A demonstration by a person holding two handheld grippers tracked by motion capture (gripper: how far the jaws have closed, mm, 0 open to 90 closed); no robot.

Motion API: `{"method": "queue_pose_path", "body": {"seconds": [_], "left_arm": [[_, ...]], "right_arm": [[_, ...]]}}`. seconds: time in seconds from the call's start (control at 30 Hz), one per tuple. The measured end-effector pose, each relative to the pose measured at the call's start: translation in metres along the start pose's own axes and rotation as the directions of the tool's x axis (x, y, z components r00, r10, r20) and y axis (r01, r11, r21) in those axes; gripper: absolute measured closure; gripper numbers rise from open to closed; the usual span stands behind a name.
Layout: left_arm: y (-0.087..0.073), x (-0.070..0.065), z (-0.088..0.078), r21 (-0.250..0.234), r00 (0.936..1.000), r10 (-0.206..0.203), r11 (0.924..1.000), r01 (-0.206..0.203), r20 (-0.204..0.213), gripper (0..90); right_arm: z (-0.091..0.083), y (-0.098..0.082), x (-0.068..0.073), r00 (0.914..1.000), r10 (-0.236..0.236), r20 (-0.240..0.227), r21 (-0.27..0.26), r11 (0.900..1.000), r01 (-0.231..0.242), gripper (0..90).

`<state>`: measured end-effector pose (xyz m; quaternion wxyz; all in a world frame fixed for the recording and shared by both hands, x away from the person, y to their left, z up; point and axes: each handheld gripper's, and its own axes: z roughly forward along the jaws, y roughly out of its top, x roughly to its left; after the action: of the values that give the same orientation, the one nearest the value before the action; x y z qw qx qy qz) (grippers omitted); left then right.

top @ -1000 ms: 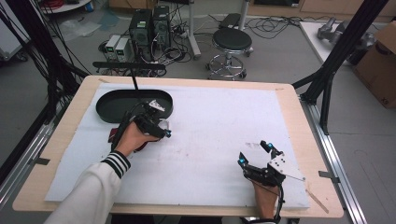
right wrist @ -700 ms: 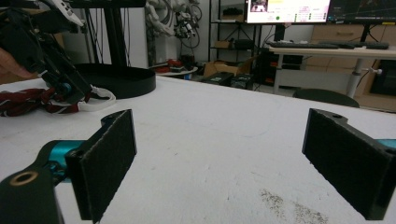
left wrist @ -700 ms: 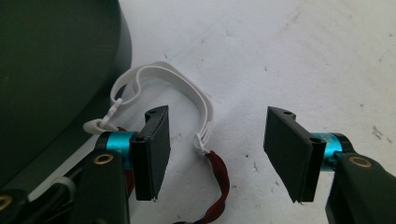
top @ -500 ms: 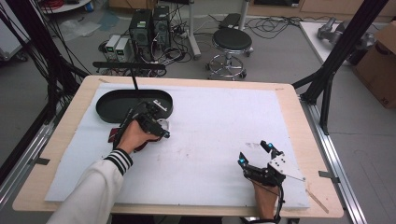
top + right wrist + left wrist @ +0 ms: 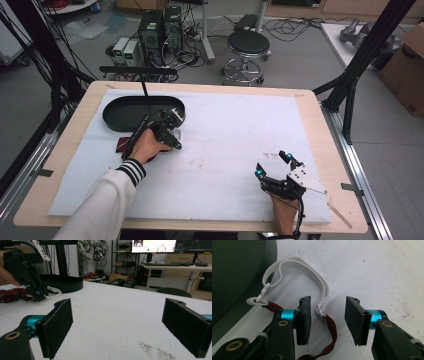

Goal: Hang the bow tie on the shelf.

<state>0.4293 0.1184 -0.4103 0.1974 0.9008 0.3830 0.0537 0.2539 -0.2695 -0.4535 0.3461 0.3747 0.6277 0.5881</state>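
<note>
Next to the dark oval tray (image 5: pixel 120 112), the left gripper (image 5: pixel 327 320) has been closing its half-open jaws around the white elastic strap (image 5: pixel 322 287) of the maroon cloth (image 5: pixel 122 145), probably to lift it, while the right gripper (image 5: pixel 274 165) idles wide open far off.

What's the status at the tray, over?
Left tongs closing around white strap, not gripping yet. Right tongs open, idle. Strap lies beside tray; nothing blocking.
</note>
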Motion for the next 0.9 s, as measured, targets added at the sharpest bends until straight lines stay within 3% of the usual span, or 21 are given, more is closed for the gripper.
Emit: {"method": "queue_pose_path", "body": {"seconds": [0.2,0.57,0.9], "left_arm": [[0.0033,-0.0019,0.0018,0.022,0.9998,0.006,0.9998,-0.006,-0.019,62.5],[0.0057,-0.0019,0.0026,0.039,0.9990,0.018,0.9991,-0.016,-0.042,81.8],[0.0002,-0.0011,-0.0042,-0.042,0.9981,0.026,0.9987,-0.029,-0.056,83.4]], "right_arm": [[-0.0003,-0.0001,-0.0006,0.9999,0.011,0.001,-0.003,1.000,-0.011,8.9],[-0.0017,-0.0006,-0.0012,0.9999,0.017,0.001,-0.015,1.000,-0.017,8.9],[-0.0019,-0.0006,-0.0010,0.9999,0.015,0.001,-0.016,1.000,-0.015,8.9]]}}
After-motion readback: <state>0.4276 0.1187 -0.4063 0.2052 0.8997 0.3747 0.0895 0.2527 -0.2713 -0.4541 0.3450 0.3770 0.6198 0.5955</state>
